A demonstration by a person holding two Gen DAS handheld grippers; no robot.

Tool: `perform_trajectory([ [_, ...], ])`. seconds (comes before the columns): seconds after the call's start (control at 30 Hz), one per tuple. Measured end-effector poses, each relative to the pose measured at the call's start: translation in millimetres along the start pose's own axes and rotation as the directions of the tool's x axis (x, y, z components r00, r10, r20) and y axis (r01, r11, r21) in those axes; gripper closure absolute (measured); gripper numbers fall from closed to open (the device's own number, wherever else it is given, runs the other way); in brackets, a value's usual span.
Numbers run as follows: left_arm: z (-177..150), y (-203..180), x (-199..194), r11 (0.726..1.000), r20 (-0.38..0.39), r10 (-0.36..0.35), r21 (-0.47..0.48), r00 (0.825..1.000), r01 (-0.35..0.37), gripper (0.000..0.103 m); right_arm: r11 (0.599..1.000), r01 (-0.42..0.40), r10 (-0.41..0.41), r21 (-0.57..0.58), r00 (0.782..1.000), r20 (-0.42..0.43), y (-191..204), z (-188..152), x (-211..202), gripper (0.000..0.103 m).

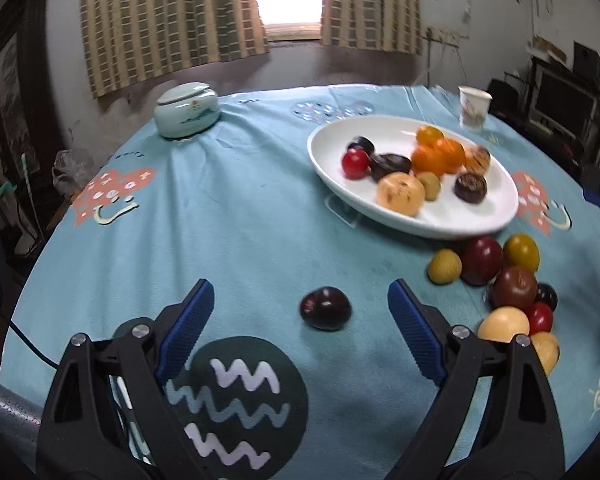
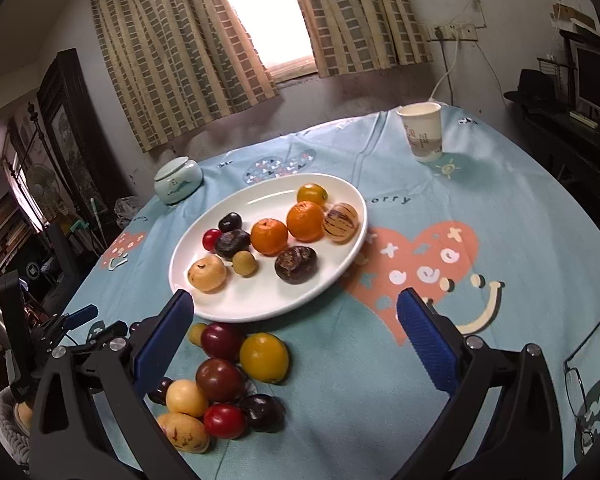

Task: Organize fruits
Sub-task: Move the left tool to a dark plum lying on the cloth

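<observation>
The left gripper [image 1: 301,316] is hanging over the table with its blue-padded jaws spread wide and holding nothing; a dark plum [image 1: 325,308] is lying on the light blue tablecloth [image 1: 228,216] between the fingertips, clear of both pads. The right gripper [image 2: 294,334] is likewise standing wide and empty (its left finger is crossing the near rim of the plate in that view), pointing down over the cloth just in front of the white oval plate [image 2: 220,304].

Off to the right of the plum, a cluster of loose fruit [image 1: 508,288] is sitting on the cloth against the plate's near edge: red, dark, yellow and pale pieces touching one another. Beyond them the plate is carrying two oranges [image 2: 286,228], a small yellow fruit, a striped one, a cherry-red one, dark ones and pale ones.

Farther back, a pale green lidded jar [image 1: 187,110] is standing near the far left edge of the table, and a paper cup [image 2: 422,132] is standing upright near the far right. Checked curtains [image 1: 168,16] are framing a bright window behind.
</observation>
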State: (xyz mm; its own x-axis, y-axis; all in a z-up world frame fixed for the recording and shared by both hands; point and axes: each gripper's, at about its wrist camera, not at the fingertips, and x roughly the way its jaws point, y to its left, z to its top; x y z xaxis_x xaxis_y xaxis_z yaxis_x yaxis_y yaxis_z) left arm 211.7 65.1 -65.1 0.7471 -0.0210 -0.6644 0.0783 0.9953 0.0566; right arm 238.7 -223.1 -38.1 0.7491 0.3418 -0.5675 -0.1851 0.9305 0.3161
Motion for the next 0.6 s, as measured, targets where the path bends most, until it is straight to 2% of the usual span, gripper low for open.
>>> perform_trajectory([
  [0.17, -3.8, -7.2, 9.9, 1.000, -0.032, -0.009, 0.022, 0.999, 0.010, 0.013, 1.000, 0.010, -0.010, 0.016, 1.000, -0.020, -3.7, -1.0, 2.9, 0.001],
  [0.43, -5.8, 8.7, 25.5, 0.999, -0.090, -0.006, -0.048, 0.996, 0.002, 0.013, 1.000, 0.015, -0.014, 0.018, 0.999, -0.048, -2.5, -3.0, 7.1, 0.001],
  [0.53, -6.0, 17.6, 29.1, 0.997, -0.107, 0.019, -0.079, 0.994, -0.027, 0.013, 1.000, 0.015, -0.015, 0.018, 0.999, -0.047, -2.5, -2.9, 7.1, 0.001],
  [0.6, -4.8, 25.1, 26.3, 0.994, -0.093, 0.025, -0.107, 0.995, -0.035, 0.013, 1.000, 0.017, -0.016, 0.020, 0.999, -0.049, -3.4, -2.8, 8.4, 0.001],
])
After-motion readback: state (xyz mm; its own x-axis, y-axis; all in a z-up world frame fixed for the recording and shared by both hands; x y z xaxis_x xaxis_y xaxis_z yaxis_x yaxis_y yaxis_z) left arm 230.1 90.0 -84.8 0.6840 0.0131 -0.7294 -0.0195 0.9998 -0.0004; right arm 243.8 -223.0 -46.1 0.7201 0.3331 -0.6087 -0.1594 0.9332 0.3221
